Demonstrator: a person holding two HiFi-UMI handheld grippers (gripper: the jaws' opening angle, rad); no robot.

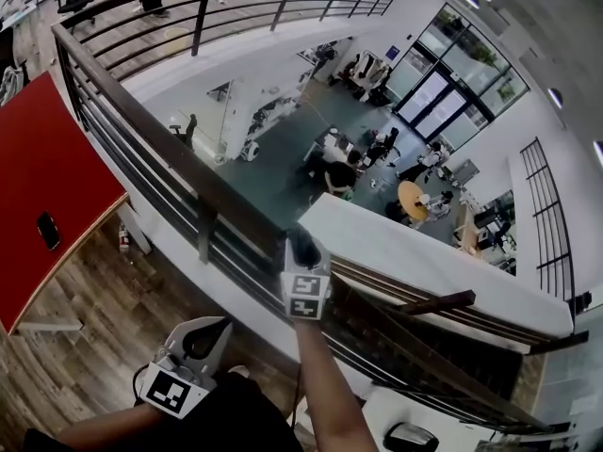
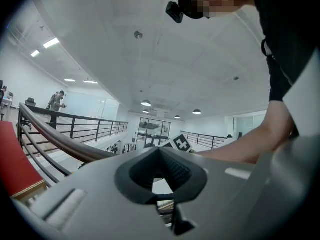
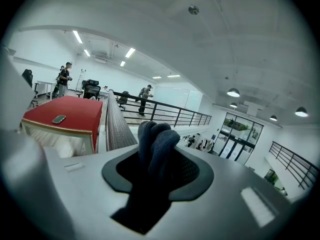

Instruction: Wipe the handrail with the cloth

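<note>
Cloth clamped in right gripper (contact with handrail hidden).

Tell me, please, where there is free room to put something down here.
The red table is bare all around the phone. The handrail top is free beyond the cloth held in the right claw; only that spot is taken.

No readable words, numbers or brand names anywhere. Marker cube on right gripper, at handrail: black-white square code, no letters. Same kind of code on left gripper, on near side of handrail. Small blue sign far beyond handrail, by glass doors: too small to read.
</note>
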